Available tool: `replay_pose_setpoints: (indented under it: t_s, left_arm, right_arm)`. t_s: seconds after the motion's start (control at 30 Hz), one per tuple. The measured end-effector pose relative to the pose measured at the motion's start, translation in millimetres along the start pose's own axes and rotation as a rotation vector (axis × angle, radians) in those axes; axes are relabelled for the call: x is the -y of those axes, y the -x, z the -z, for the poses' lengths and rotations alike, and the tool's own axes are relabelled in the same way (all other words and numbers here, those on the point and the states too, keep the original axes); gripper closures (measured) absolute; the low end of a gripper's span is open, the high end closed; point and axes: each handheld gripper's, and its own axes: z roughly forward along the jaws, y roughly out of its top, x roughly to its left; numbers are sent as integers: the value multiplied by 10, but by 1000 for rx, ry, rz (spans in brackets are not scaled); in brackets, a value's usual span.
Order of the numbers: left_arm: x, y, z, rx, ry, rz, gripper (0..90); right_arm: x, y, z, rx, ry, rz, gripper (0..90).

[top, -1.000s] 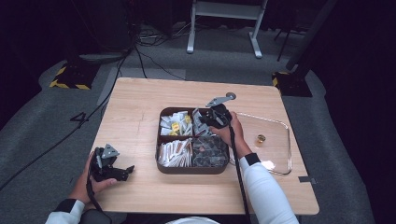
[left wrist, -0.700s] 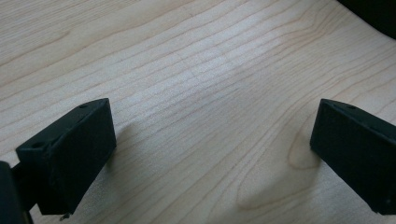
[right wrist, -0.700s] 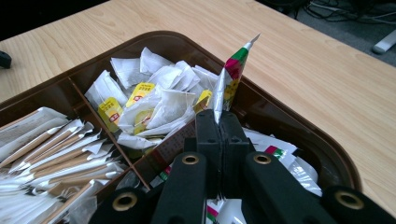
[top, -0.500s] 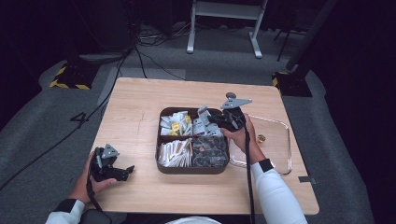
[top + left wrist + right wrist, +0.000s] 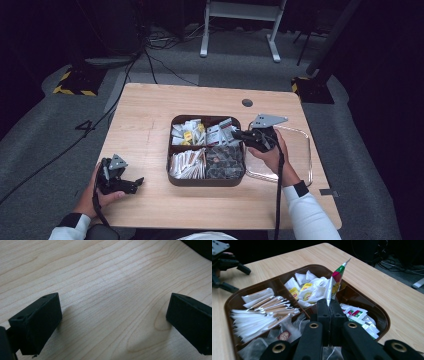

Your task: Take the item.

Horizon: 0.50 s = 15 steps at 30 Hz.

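While my left gripper (image 5: 134, 183) rests on the table (image 5: 150, 110) close to the near left corner, I see in the left gripper view that its jaws stand wide apart with nothing between them, just bare wood grain. My left hand (image 5: 97, 192) wraps its body from the near edge.

Further in, toward the middle of the table, sits the brown tray (image 5: 172, 177), split into four compartments. Its near left compartment holds pale paper sticks (image 5: 187, 162), the near right one dark tea bags (image 5: 224, 161), the far left one white and yellow packets (image 5: 186, 132), and the far right one white packets with red and green print (image 5: 218, 134).

My right gripper (image 5: 235, 134) is clenched on a single sachet (image 5: 335, 281), white with red and green print. In the right gripper view the jaws are pressed together on its lower edge and it stands nearly upright from the tips, held above the tray's right side. My right hand (image 5: 267, 152) holds this gripper just beside the tray's right wall.

To the right of the tray, near the table's right edge, lies a clear glass dish (image 5: 302, 132), partly under my right hand.
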Motion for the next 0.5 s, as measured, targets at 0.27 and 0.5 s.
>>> replay_pose_setpoints:
  t_s: [0.27,0.5]
  left_arm:
    - [0,0,0,-1,0,0,5]
    - [0,0,0,0,0,0,5]
  right_arm:
    - [71,-88,242,-8,23,20,897]
    - [134,-165,318,-24,19,35,896]
